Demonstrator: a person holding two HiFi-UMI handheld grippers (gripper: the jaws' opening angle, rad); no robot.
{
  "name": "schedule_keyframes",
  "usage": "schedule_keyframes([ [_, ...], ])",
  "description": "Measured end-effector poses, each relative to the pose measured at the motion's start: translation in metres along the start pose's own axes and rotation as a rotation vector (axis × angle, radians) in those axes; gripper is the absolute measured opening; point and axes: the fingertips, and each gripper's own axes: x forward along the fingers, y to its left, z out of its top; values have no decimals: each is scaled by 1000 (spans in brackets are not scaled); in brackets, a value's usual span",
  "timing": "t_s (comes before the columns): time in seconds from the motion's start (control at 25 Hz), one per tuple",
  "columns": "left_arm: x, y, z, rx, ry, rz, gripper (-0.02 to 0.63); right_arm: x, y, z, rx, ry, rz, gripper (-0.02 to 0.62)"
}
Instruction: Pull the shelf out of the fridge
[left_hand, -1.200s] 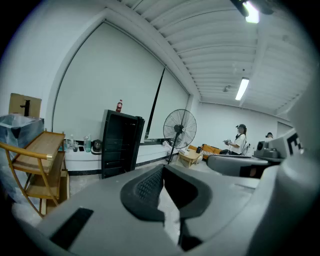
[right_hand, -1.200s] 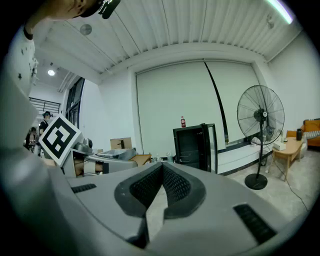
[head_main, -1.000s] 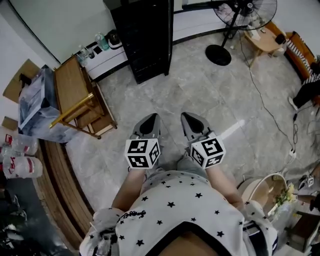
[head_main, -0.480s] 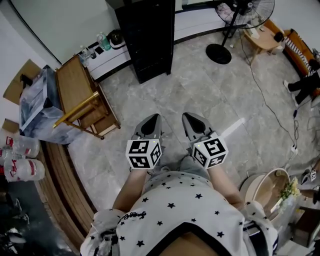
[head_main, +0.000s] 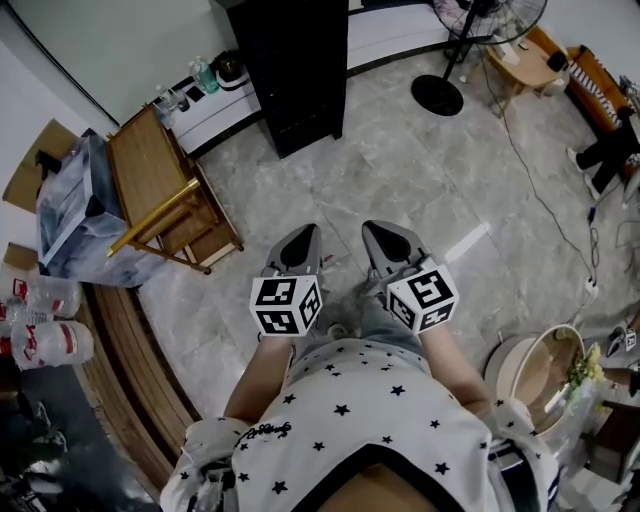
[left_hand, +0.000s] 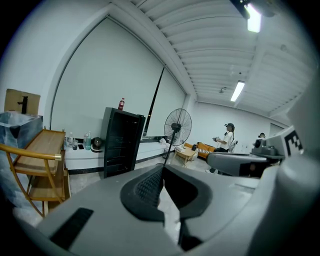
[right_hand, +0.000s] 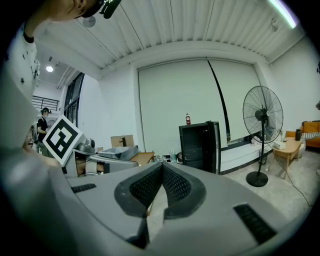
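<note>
— Across the tiled floor (head_main: 400, 180), by the far wall: item one, fridge (head_main: 290, 75), black, upright, well apart from us. Shelf: inside it, we judge, but we cannot make it out from where we stand.

— Item two, left gripper (head_main: 303, 235): jaws pressed together, nothing between them. Item three, right gripper (head_main: 374, 232): likewise pressed together and empty. We hold both side by side before our chest, pointing towards the fridge.

— Surroundings: fan (head_main: 470, 25) to its right, wooden rack (head_main: 165, 195) to its left, bare floor between us and it.

— Step in hand, as we judge it: the approach. We should walk up square to the front and spread the jaws only once close. Then we take the shelf's front edge with both and draw it out level, so nothing tips.
</note>
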Motion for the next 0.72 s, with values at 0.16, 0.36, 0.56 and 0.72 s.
schedule_keyframes([
  [0.16, 16, 7, 3, -1, -7, 11, 14, 11, -16, -1, 35, -5, -9, -6],
  [0.36, 46, 21, 14, -15, -20, 39, 14, 40, -43, 6, 84, -15, 27, -6],
  [0.56, 89, 35, 35, -43, -37, 71, 12, 77, -76, 29, 21, -37, 73, -6],
  [0.72, 121, 48, 50, -64, -48, 111, 14, 107, -102, 40, 16, -29, 118, -6],
])
